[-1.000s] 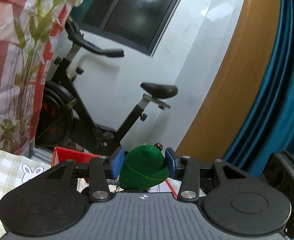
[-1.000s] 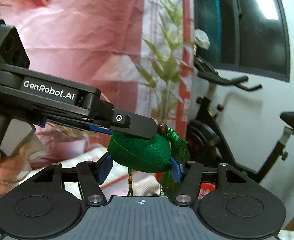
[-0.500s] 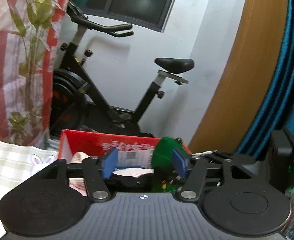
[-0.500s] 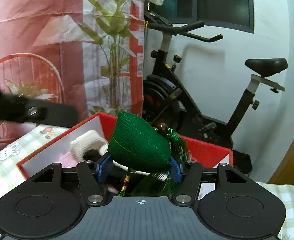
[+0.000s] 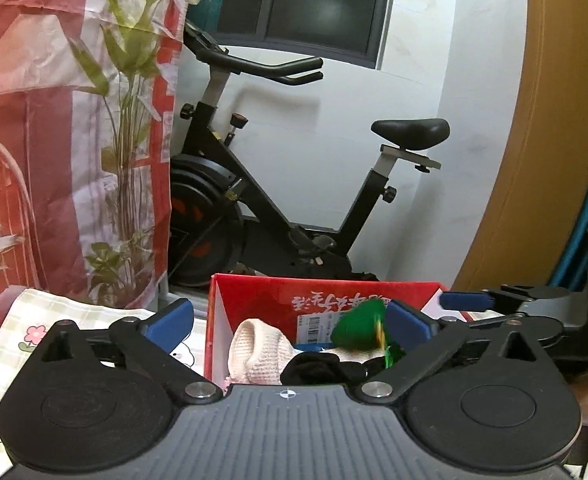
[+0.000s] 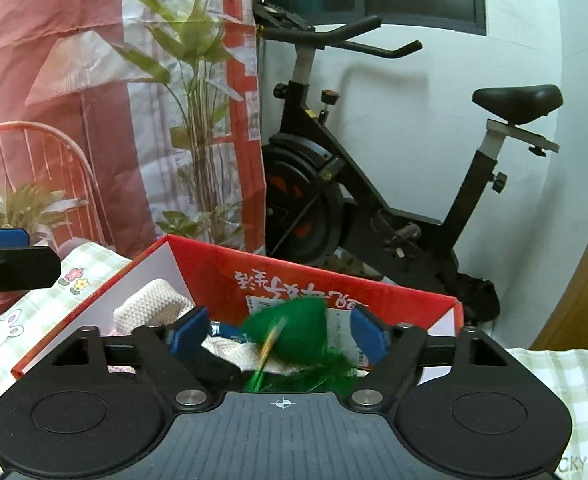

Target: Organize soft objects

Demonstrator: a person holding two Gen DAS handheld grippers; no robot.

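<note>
Over the red box (image 5: 253, 304), in the left wrist view, the left tongs (image 5: 289, 316) stood released; a blurred green pouch (image 5: 360, 330) hung inside by one cream knit piece (image 5: 257, 350) and a dark item (image 5: 318, 366), with an exercise bike (image 5: 277, 208) behind. From the right wrist view, the right tongs (image 6: 279, 334) gaped apart, the smeared pouch (image 6: 294, 330) loose between them above the box (image 6: 277, 284); its tassel was partly hidden.

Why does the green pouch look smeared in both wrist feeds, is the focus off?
Motion blur, not focus. Right wrist view: the green pouch is streaked between open jaws while the red box and exercise bike stay sharp. Left wrist view: same smear on the pouch, crisp print on the box. Fisheye bends the edges in both.
</note>
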